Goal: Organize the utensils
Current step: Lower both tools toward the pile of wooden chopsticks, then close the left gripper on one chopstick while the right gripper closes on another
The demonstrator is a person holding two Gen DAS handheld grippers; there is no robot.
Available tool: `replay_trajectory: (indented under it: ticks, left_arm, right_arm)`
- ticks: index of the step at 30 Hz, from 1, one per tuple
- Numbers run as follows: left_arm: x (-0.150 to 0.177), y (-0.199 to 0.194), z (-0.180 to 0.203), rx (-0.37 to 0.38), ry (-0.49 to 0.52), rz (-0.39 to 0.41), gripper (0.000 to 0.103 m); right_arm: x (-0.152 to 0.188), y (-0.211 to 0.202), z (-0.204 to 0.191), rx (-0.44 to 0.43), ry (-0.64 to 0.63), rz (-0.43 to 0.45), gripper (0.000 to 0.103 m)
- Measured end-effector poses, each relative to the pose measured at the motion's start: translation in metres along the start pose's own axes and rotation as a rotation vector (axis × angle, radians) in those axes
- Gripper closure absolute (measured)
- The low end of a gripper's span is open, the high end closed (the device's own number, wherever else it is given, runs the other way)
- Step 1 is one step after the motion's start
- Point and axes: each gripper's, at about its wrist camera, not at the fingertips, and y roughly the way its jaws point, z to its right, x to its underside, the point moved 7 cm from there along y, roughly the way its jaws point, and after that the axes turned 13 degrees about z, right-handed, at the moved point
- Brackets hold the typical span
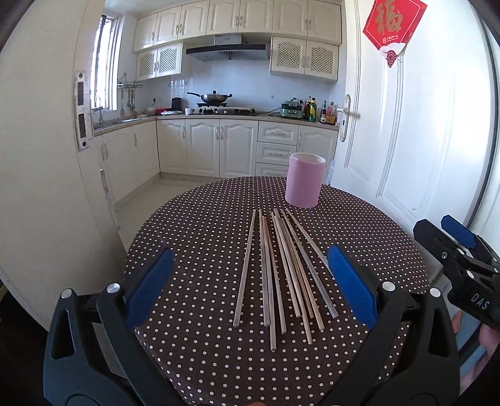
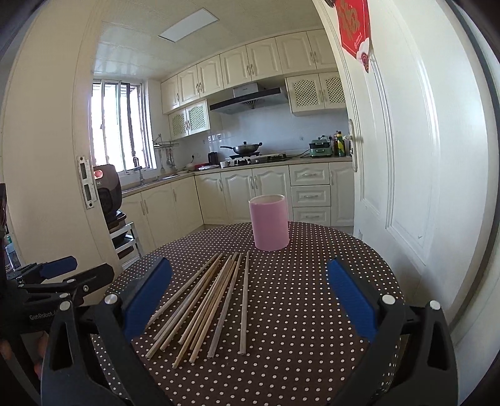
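Several pale wooden chopsticks (image 1: 282, 274) lie fanned out on a round table with a brown polka-dot cloth (image 1: 200, 237). A pink cylindrical holder (image 1: 303, 180) stands upright just behind their far tips. My left gripper (image 1: 250, 281) hovers open above the near ends, nothing between its blue pads. In the right wrist view the chopsticks (image 2: 206, 306) lie left of centre, the pink holder (image 2: 269, 222) behind them on the table (image 2: 300, 281). My right gripper (image 2: 248, 299) is open and empty above the table. Each gripper shows at the edge of the other's view: the right gripper (image 1: 450, 234), the left gripper (image 2: 78, 271).
A white door (image 1: 415, 131) with a red paper decoration (image 1: 392, 26) stands close to the table's right. Beyond the table is a kitchen with cream cabinets (image 1: 218, 150), a stove and wok (image 1: 215, 98). A dark appliance on a rack (image 2: 109, 190) stands at the left.
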Motion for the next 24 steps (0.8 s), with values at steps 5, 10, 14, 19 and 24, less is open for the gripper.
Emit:
replay_trajectory:
  ticks: [5,10,14,19,24]
  left_arm:
    - [0.005,0.042,-0.004,0.009,0.042,-0.103,0.006]
    - [0.019,0.096,-0.013,0.04,0.037,-0.29,0.006]
    - [0.029,0.135,-0.02,0.055,0.016,-0.4,0.006]
    - [0.044,0.18,-0.023,0.076,-0.009,-0.55,0.024]
    - [0.052,0.202,-0.025,0.104,-0.052,-0.644,0.045]
  right_arm:
    - [0.011,0.04,0.009,-0.04,-0.046,-0.132,0.007]
    - [0.031,0.083,0.009,-0.06,-0.128,-0.295,0.007]
    - [0.045,0.115,0.006,-0.121,-0.103,-0.421,0.007]
    - [0.059,0.153,0.005,-0.146,-0.098,-0.584,0.012]
    - [0.069,0.182,0.004,-0.179,-0.073,-0.712,0.031]
